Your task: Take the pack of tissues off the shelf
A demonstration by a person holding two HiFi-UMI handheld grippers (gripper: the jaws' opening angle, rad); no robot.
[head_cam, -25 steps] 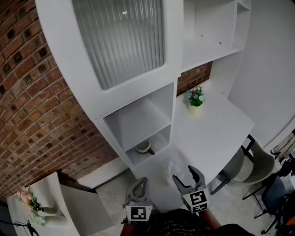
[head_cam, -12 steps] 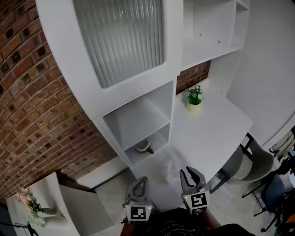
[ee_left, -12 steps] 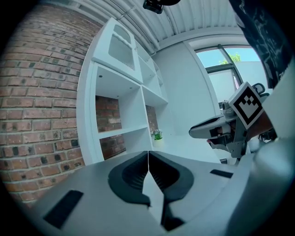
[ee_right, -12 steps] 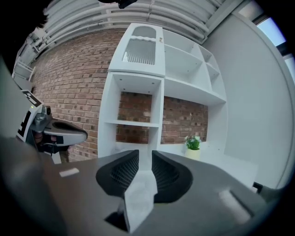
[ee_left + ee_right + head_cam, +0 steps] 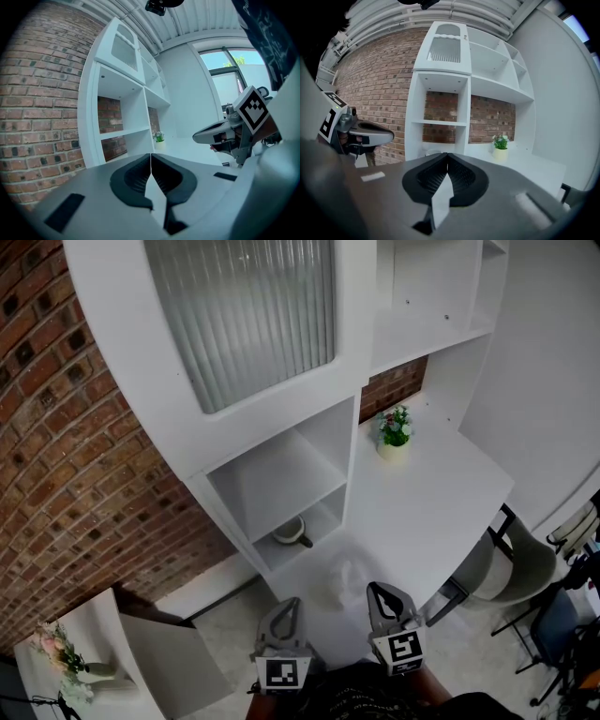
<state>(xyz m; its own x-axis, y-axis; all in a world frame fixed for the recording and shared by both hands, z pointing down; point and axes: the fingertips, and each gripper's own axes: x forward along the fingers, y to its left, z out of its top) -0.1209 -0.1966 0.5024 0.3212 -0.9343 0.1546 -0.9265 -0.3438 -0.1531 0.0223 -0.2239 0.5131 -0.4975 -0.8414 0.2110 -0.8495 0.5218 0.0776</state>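
Two grippers showed low in the head view, side by side at the near edge of a white desk point(image 5: 441, 493): the left gripper point(image 5: 286, 605) and the right gripper point(image 5: 377, 591), both pointing toward a white shelf point(image 5: 349, 460) set against a brick wall point(image 5: 84, 456). Both looked narrow, with their jaws drawn together. The pack point(image 5: 344, 576), pale and blurred, lay flat on the desk in front of the shelf's lower compartment, outside it. It sat just ahead and slightly left of the right gripper's tips, so close that touching or apart could not be told, and ahead and to the right of the left gripper. A cup point(image 5: 292, 533) stood inside that lower compartment, and a small plant point(image 5: 395, 430) stood farther back on the desk. From the left gripper view, its jaws met along a thin line with nothing between them; the right gripper hung to the side, and the pack did not show. From the right gripper view, its jaws were closing fully, the tips meeting on nothing. The left gripper appeared at the left, the plant to the right past the shelf, and the pack was hidden below the jaws.
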